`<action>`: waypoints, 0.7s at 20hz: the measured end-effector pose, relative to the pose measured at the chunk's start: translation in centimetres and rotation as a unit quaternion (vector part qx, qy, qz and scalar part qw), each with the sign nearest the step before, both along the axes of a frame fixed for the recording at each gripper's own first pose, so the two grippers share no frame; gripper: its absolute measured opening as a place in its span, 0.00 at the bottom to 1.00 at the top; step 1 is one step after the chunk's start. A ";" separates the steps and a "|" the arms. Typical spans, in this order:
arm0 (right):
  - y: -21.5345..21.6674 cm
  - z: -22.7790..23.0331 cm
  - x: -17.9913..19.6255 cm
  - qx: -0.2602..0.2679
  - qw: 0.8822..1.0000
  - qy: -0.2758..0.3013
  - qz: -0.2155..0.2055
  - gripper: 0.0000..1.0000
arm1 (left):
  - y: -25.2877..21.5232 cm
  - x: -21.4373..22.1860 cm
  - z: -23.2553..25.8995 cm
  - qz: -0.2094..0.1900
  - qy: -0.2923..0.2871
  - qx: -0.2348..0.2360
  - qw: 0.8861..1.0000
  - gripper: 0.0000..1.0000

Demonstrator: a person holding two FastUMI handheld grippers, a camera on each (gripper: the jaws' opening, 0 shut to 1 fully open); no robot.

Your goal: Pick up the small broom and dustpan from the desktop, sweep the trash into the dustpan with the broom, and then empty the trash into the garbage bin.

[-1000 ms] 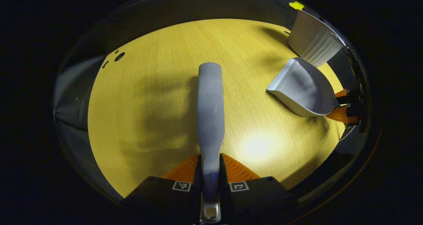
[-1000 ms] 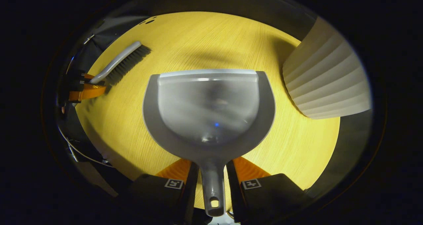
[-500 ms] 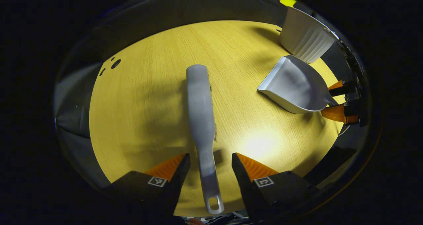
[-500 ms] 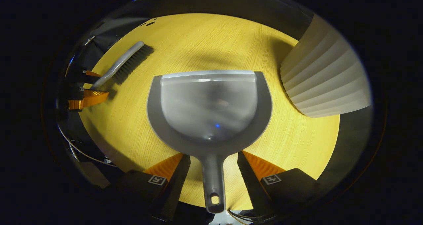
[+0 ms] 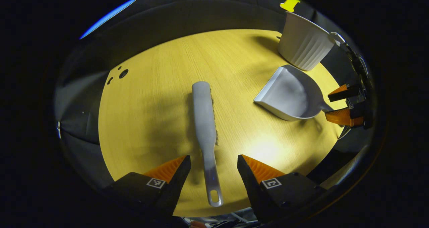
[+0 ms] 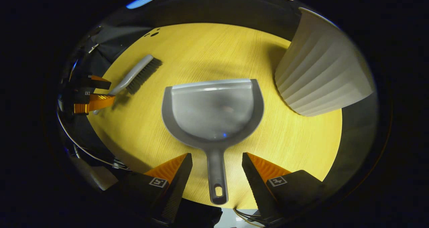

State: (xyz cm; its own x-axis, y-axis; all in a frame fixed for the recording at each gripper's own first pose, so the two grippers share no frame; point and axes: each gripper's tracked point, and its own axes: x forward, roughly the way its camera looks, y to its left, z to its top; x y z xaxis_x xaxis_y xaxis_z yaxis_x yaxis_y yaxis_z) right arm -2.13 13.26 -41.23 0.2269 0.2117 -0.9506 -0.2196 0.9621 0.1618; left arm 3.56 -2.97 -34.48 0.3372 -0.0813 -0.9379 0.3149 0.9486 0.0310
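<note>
Both tools released within the last second — a second ago each gripper was clamped on a handle, now both stand spread and drawn back. Left gripper straddles the broom handle without touching; right gripper likewise around the dustpan handle. Reads as task finished: pan looks empty, no trash on the desktop. Broom lies flat, grey, bristles to one side. Dustpan sits grey and shallow, beside the ribbed white garbage bin.
</note>
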 end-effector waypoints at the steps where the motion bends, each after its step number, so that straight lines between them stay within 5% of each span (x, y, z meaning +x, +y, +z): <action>1: -0.1 0.6 0.0 0.005 1.000 -0.006 -0.006 0.93 | 0.1 0.0 0.9 -0.001 -0.006 0.000 1.000 0.89; 14: -1.8 9.3 0.9 0.059 0.988 -0.134 -0.048 0.96 | -1.3 -1.1 7.6 0.035 -0.086 -0.028 0.995 0.89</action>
State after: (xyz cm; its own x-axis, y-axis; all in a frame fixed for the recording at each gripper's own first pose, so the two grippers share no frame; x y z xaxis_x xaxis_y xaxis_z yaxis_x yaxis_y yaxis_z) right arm -1.25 11.46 -31.98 0.4919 0.2827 -0.8235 -0.1778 0.9585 0.2228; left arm 2.42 -4.24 -26.88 0.4994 -0.1020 -0.8603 0.2428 0.9697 0.0260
